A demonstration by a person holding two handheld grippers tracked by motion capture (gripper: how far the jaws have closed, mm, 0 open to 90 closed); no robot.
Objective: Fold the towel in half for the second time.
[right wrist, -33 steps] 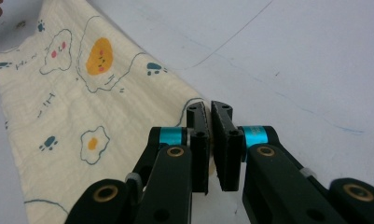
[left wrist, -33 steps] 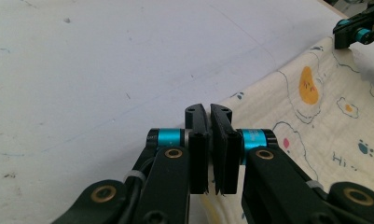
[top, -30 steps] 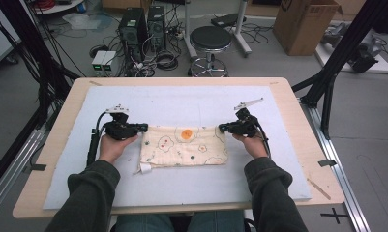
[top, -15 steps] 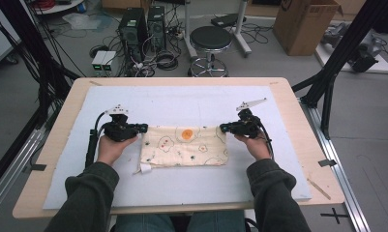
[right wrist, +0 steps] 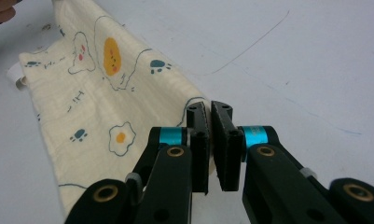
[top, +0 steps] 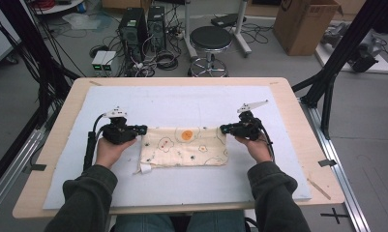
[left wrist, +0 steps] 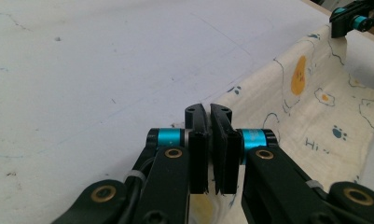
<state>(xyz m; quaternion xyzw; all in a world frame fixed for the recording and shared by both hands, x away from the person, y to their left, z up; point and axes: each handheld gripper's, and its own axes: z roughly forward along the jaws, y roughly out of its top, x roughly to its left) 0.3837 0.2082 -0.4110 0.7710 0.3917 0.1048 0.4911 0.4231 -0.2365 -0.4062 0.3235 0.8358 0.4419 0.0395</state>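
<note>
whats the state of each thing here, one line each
cloth: folded flat on the mat, far edge lifted a little between the claws
left claw: shut on the cloth's far left corner
right claw: shut on the cloth's far right corner
mat: flat on the table, faint marks
stool: upright on the floor beyond the table
box: open at the top

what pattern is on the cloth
Cream cloth with fried eggs and paw prints; clearest in the right gripper view.
</note>
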